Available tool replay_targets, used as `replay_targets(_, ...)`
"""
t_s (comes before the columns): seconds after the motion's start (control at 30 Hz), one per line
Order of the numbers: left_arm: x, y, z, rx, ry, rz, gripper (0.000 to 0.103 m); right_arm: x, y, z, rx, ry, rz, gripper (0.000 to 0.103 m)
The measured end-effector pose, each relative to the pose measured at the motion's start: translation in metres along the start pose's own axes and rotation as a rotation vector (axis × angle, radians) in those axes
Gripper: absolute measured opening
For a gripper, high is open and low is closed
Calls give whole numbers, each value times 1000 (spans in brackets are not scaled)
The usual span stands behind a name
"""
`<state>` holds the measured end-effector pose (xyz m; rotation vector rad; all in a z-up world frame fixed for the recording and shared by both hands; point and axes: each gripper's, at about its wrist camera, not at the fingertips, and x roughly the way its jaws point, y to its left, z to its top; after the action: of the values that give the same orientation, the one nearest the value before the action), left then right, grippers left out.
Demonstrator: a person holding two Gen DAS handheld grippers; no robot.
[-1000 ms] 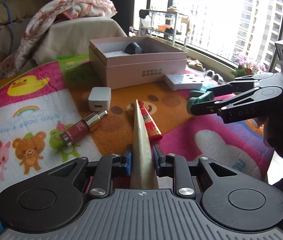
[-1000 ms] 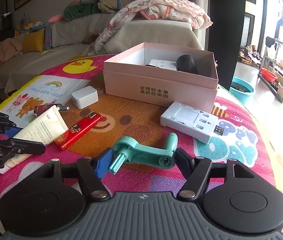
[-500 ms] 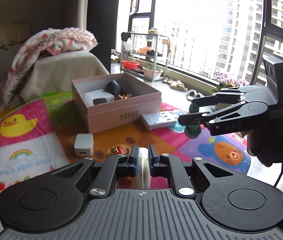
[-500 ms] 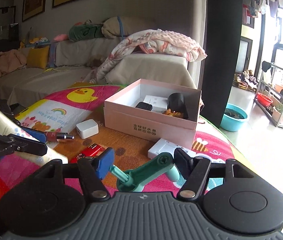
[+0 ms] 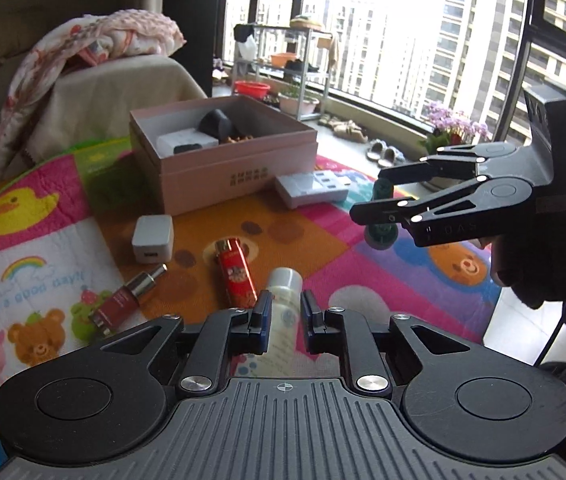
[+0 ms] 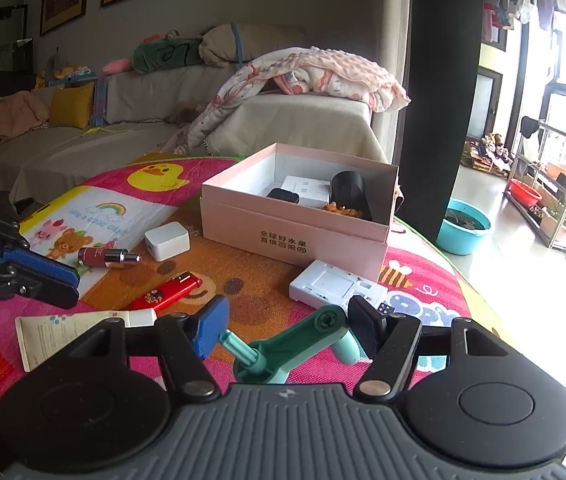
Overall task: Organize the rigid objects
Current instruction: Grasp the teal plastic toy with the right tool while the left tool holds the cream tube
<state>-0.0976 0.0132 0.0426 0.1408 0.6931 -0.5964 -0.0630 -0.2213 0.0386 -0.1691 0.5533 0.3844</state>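
My left gripper hangs above a cream tube that lies flat on the colourful mat; its jaws are slightly apart and not pressing the tube, which also shows in the right wrist view. My right gripper is shut on a teal plastic crank part and holds it above the mat; it shows in the left wrist view. The open pink box stands at the back with several items inside.
On the mat lie a red lighter, a dark red small bottle, a white charger cube and a white power strip. A sofa with blankets stands behind. The mat's edge drops to the floor on the right.
The left gripper has let go of the cream tube, which now lies flat on the mat beneath it. The right gripper has lifted the teal part higher.
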Motion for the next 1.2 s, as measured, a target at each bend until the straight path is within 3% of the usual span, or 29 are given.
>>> replay_targets(0.13, 16, -7, -6, 61, 37, 63, 21, 11, 7, -10, -19, 26, -14, 67)
replay_targets(0.23, 24, -9, -9, 67, 53, 65, 38, 16, 16, -16, -52, 32, -20, 66)
replay_targets(0.33, 35, -11, -12, 55, 90, 45, 39, 19, 24, -18, -65, 40, 2, 66)
replay_targets(0.53, 37, -11, -16, 24, 70, 32, 41, 31, 32, -26, -67, 77, 17, 66)
replay_targets(0.8, 36, -19, -20, 38, 51, 54, 41, 40, 19, -24, 9, 113, 29, 81)
replay_targets(1.0, 35, -18, -21, 30, 51, 46, 42, 37, 13, -15, -22, 79, -25, 84)
replay_targets(1.2, 35, -17, -22, 23, 45, 45, 42, 56, -12, -11, 149, 148, 3, 86)
